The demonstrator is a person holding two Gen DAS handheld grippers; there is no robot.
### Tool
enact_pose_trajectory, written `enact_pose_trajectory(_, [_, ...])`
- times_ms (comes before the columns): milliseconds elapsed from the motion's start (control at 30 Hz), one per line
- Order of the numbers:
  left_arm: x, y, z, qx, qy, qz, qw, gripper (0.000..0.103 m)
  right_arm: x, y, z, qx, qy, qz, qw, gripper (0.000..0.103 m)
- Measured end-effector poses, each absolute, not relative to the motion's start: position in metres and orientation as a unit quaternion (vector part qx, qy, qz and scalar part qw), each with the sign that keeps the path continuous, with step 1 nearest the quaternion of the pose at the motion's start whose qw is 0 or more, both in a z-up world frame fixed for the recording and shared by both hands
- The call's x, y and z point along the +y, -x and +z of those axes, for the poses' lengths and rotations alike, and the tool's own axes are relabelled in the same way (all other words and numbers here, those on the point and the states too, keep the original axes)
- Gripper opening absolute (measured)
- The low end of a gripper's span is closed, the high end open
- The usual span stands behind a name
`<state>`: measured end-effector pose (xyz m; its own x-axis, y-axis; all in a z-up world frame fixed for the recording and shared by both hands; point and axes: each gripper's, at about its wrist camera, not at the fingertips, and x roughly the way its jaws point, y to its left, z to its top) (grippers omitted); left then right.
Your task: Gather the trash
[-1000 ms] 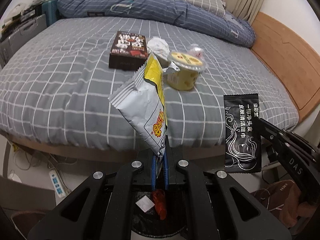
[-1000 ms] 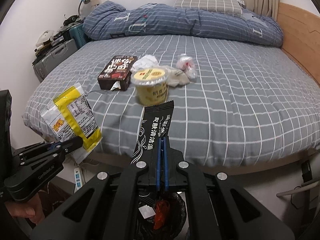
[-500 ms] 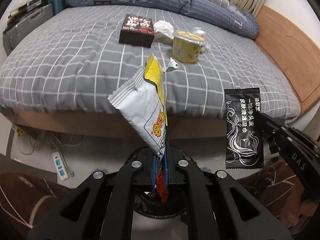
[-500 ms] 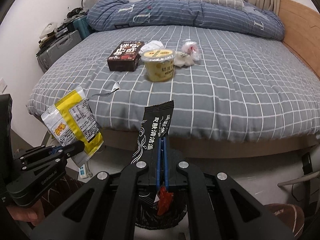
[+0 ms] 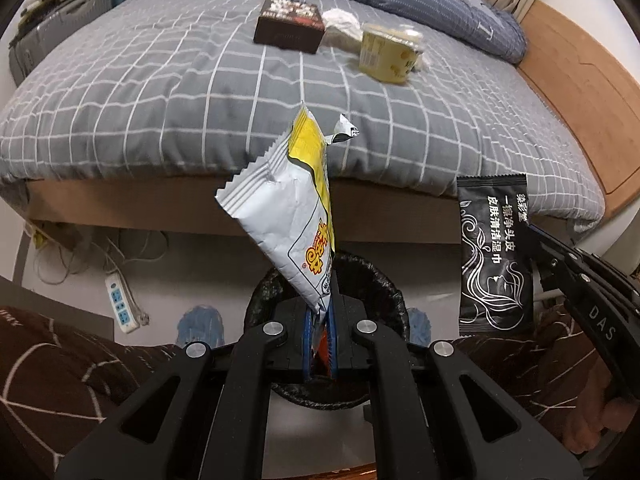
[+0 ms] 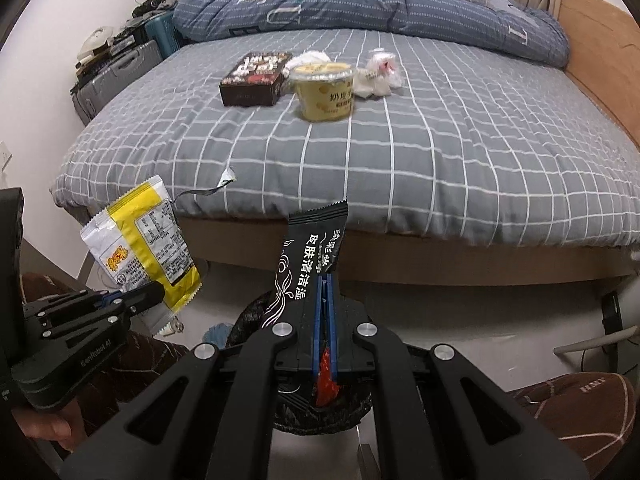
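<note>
My left gripper (image 5: 320, 316) is shut on a yellow and silver snack bag (image 5: 288, 216) and holds it above a black-lined trash bin (image 5: 380, 292) on the floor. The bag also shows in the right wrist view (image 6: 144, 248). My right gripper (image 6: 324, 280) is shut on a black wet-wipe packet (image 6: 308, 264), also over the bin (image 6: 256, 316). The packet also shows at the right of the left wrist view (image 5: 494, 252). On the bed lie a dark box (image 6: 256, 74), a yellow cup (image 6: 324, 90), crumpled white wrappers (image 6: 378, 74) and a torn foil strip (image 6: 224, 180).
The grey checked bed (image 6: 440, 140) fills the far side, with a rolled blue duvet (image 6: 360, 4) at the back. A power strip (image 5: 122, 304) and cables lie on the floor at left. Suitcases (image 6: 108, 84) stand by the left wall. My knees flank the bin.
Both grippers have drawn back from the bed and lowered. The bed's front edge and the bin now sit under the held bag and packet. Both grips are unchanged.
</note>
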<state>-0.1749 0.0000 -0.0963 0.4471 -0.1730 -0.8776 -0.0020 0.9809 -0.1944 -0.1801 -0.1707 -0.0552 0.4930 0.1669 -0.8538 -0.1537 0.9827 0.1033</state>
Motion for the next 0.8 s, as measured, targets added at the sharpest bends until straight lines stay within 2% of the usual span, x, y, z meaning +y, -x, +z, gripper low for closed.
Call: enact_pose_trajectory(800, [-0.004, 0.141, -0.21, 0.617, 0.083, -0.056, 0.78, 0.005, -0.158, 0.144, -0.191, 0.604, -0.002, 0.106, 0.79, 0.003])
